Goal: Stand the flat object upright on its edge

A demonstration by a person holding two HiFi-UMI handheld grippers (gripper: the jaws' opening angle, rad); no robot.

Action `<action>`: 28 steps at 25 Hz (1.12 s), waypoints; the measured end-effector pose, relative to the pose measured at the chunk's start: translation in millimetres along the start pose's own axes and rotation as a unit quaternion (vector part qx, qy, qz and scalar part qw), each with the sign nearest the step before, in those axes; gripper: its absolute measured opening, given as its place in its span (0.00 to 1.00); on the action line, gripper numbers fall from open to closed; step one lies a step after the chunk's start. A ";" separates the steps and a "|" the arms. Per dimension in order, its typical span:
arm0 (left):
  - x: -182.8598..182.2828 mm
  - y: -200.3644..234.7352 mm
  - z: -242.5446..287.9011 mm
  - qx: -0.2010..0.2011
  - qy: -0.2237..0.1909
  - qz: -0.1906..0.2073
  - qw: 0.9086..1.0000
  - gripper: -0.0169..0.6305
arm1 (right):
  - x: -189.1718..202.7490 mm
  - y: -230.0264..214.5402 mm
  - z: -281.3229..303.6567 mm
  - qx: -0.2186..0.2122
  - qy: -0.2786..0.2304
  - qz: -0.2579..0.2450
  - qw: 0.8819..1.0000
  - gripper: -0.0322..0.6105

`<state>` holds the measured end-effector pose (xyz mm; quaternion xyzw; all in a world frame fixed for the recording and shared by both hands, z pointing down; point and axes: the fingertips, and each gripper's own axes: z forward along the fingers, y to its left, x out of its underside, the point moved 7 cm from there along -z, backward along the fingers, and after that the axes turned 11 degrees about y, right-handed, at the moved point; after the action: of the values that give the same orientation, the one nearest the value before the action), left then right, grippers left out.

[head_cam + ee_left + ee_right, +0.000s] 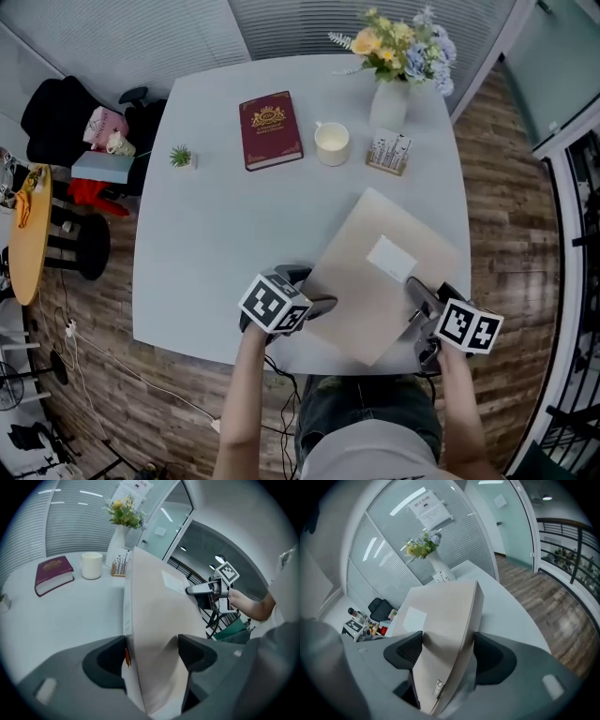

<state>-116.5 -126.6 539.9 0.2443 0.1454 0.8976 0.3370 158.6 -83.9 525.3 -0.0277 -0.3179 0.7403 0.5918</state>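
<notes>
Gripping the board [361,300] from both sides, the two grippers take it at its near end, one at each corner, so that it can be turned as one piece rather than twisted. The left gripper [319,305] has its jaws closed down on the board's left edge; its own view shows one jaw on each face, with the board [154,620] running away between them. The right gripper [419,319] does the same at the right corner, its jaws narrow and pressed to the two faces of the board [440,616].

The board sits at the near right of the desk [216,234], set cornerwise, with its near end at or just past the desk's front edge. That overhang is likely what lets a jaw get under it. A white label [391,258] marks its upper face. It looks tilted rather than flat, but how far the near end is off the desk I cannot tell.

The book [270,129], cup [332,143] and vase [389,103] stand at the far side, well apart from the board, so there is room to swing it up.

Judging by this, the raising step is in hand and the board is not yet on its edge. Two even grips should keep it from sliding as it pivots.
</notes>
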 end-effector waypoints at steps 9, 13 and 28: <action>-7.7 -7.5 -32.4 -0.065 -0.061 0.002 0.996 0.58 | -33.1 34.8 -21.7 -0.018 -0.065 -0.086 0.994 0.59; -12.5 -10.2 -44.4 -0.075 -0.096 -0.006 0.993 0.57 | -47.3 48.4 -34.7 -0.024 -0.099 -0.119 0.988 0.58; -38.6 -7.6 -61.5 -0.169 -0.206 -0.012 0.964 0.55 | -93.3 88.4 -63.0 -0.026 -0.218 -0.284 0.933 0.56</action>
<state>-120.3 -153.1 472.0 0.3617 -0.0785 0.8352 0.4067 136.8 -148.3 399.4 0.2105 -0.4529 0.5207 0.6925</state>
